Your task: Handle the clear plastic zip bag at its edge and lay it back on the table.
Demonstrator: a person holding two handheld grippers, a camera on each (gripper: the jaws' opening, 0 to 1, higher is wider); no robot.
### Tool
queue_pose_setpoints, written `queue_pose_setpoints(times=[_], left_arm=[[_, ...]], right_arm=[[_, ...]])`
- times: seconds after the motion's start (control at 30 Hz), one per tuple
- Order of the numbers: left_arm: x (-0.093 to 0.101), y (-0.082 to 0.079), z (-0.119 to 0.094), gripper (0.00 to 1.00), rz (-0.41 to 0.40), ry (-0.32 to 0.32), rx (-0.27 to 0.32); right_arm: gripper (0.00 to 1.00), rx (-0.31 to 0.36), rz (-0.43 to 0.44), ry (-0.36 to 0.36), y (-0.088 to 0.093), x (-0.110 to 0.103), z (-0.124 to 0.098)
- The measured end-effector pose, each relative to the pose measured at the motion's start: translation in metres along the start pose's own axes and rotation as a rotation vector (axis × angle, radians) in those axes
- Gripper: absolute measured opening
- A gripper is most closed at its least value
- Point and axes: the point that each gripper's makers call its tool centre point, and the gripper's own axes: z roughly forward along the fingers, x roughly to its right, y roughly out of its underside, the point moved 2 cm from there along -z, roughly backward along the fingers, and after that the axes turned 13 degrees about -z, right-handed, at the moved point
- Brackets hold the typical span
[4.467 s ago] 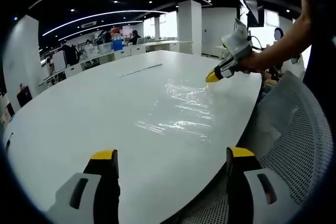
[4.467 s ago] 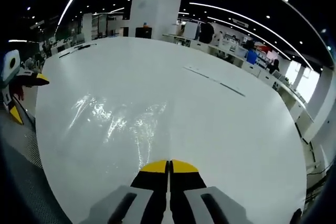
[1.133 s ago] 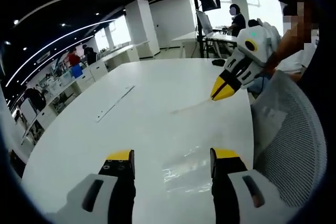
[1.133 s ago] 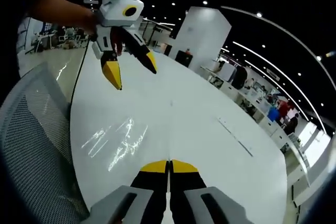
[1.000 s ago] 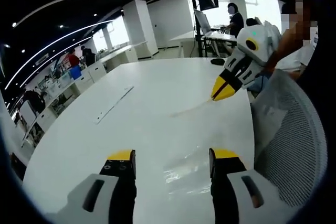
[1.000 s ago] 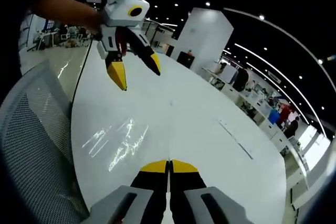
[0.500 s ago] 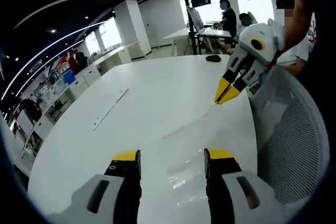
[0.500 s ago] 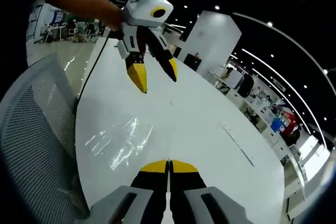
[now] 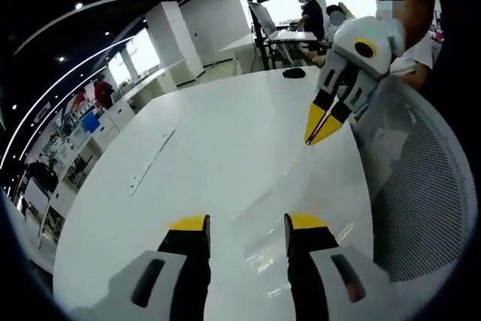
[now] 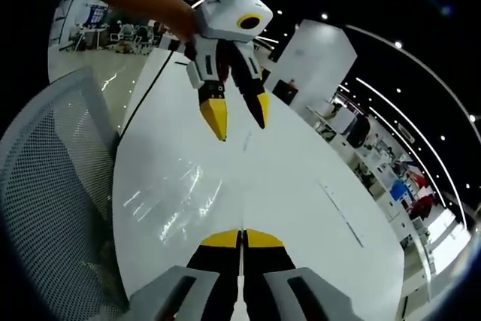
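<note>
The clear plastic zip bag [image 10: 179, 202] shows as glints over the white table [image 10: 301, 186]. One of its edges runs as a thin line up from my right gripper [image 10: 242, 240], which is shut on that edge. In the left gripper view the right gripper [image 9: 317, 131] hangs at upper right, tips closed, with the bag [image 9: 272, 244] slanting down from it toward my left gripper [image 9: 248, 223]. The left gripper is open with yellow tips a moderate gap apart, the bag's edge lying in or just below that gap. In the right gripper view the left gripper [image 10: 237, 114] hovers above the bag, jaws apart.
A grey mesh chair [image 9: 421, 186] stands at the table's near edge, also the chair [image 10: 45, 186] in the right gripper view. A long thin strip [image 9: 150, 162] lies on the table farther out, and a small dark object [image 9: 294, 73] near the far edge. People sit at desks behind.
The two grippers have drawn closer together. My left jaws have narrowed somewhat. The right gripper stays shut on the bag's edge, held raised off the table.
</note>
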Motion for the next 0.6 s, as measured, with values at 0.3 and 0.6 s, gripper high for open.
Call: queue_pose_setpoints(times=[0.3,0.6], left_arm=[[0.008,0.009,0.005,0.3,0.08,0.007,-0.046],[0.013,0.014,0.008,0.26,0.155,0.02,-0.079]], right_arm=[[0.0,0.003,-0.035,-0.018,-0.002,-0.003,-0.001],[0.0,0.003,-0.073,-0.039,-0.005,-0.007,0.0]])
